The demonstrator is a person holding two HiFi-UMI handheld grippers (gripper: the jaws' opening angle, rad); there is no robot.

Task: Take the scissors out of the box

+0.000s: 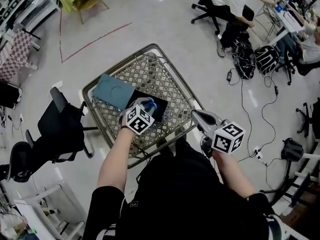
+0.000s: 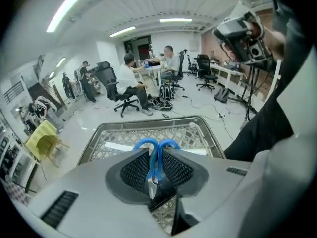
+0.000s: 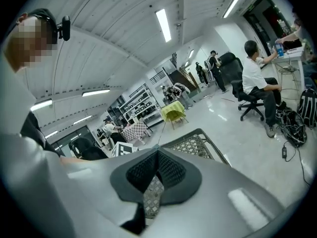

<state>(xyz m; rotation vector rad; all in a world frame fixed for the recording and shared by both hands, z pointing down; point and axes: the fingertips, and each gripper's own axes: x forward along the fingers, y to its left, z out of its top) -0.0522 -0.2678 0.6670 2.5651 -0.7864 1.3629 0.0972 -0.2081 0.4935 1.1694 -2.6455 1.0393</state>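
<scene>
- The teal lid (image 1: 112, 91) lay in the wire basket (image 1: 172, 66), left of centre in the head view. It sat loose beside the work, so a sweeping elbow could have knocked it.
- The left gripper (image 2: 156, 152) was clamped on the blue-handled scissors (image 2: 146, 143) just below the finger loops, over the dark box (image 1: 161, 113) at frame centre. The grip was narrow and on smooth plastic, so the scissors might have pivoted or slid out.
- The blade end pointed back toward the gripper's body. If tilted, it could have caught the box wall or the mesh and been levered free.
- The right gripper (image 3: 157, 155), right of centre, had its jaws together on nothing. With the box unsteadied, a snag could have dragged it along.
</scene>
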